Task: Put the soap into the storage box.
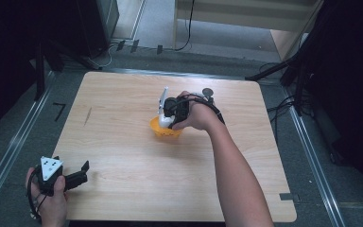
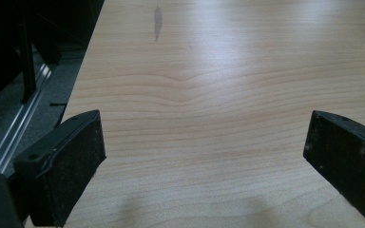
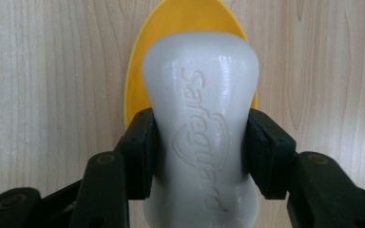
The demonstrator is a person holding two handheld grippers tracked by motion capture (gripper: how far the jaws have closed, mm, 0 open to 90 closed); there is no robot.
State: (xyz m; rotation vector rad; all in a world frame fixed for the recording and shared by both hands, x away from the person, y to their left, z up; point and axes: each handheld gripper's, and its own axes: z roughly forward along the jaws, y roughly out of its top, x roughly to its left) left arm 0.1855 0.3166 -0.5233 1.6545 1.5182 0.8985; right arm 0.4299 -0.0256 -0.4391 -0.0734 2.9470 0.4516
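Observation:
A white soap bar (image 3: 201,137) with a raised brand name is pinched at its waist by my right gripper (image 3: 200,156), which is shut on it. Just beyond and under the bar lies a yellow dish (image 3: 142,76). In the high view the right gripper (image 1: 170,118) hangs over the yellow dish (image 1: 163,130) near the table's middle, pointing down. My left gripper (image 1: 84,169) rests at the table's front left corner, held by a hand, jaws apart. In the left gripper view its open jaws frame bare wood, with the left gripper (image 2: 204,142) holding nothing.
The wooden table (image 1: 123,156) has a dark streak (image 1: 88,116) near its left side. Metal rails (image 1: 9,151) and dark stands flank the table, and cables lie on the floor to the right.

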